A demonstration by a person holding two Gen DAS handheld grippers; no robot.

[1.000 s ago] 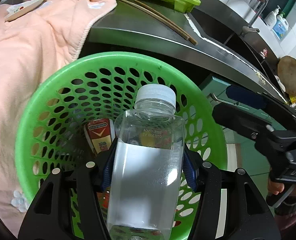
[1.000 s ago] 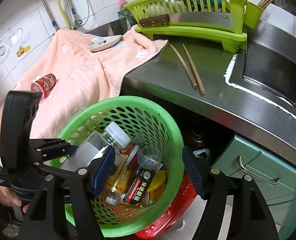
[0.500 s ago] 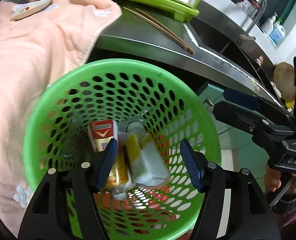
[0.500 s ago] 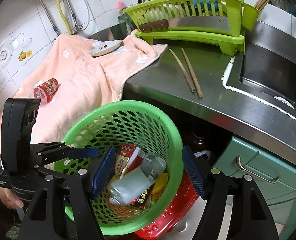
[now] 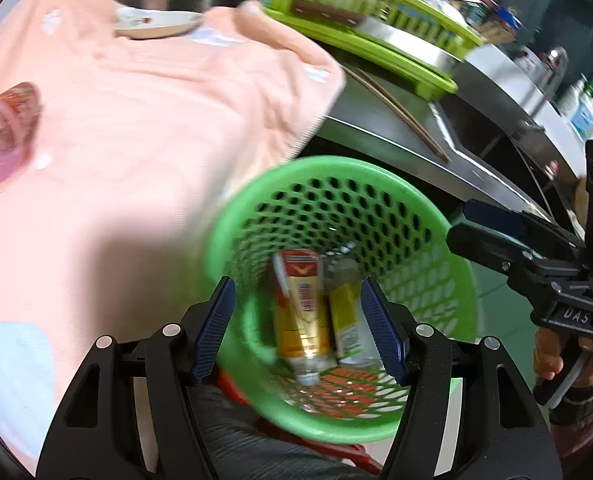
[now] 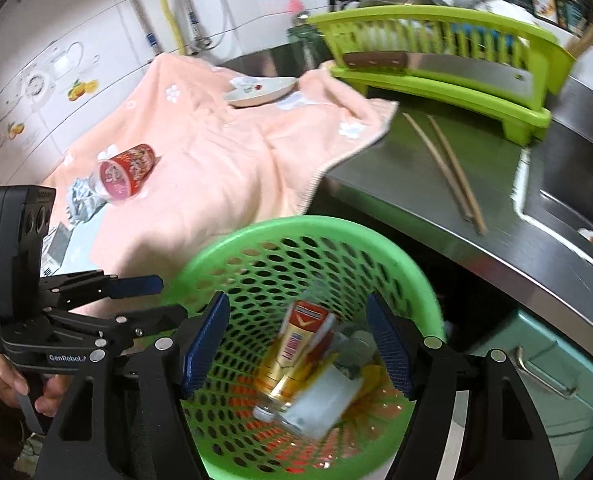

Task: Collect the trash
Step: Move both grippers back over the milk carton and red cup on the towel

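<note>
Since the earlier frame the clear bottle (image 6: pixel 316 404) has left the left gripper (image 5: pixel 298 326) and lies in the green basket (image 5: pixel 436 216) at lower centre, among other bottles. Both the left gripper and the right gripper (image 6: pixel 296 344) stand open and empty. The red cup (image 6: pixel 126 172), left of centre on the pink towel (image 6: pixel 224 160), looks next; approach it sideways, jaws spanning its body.

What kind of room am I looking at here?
Most likely a home kitchen: a steel counter with a sink, a green dish rack holding a cleaver, and chopsticks lying on the counter.
</note>
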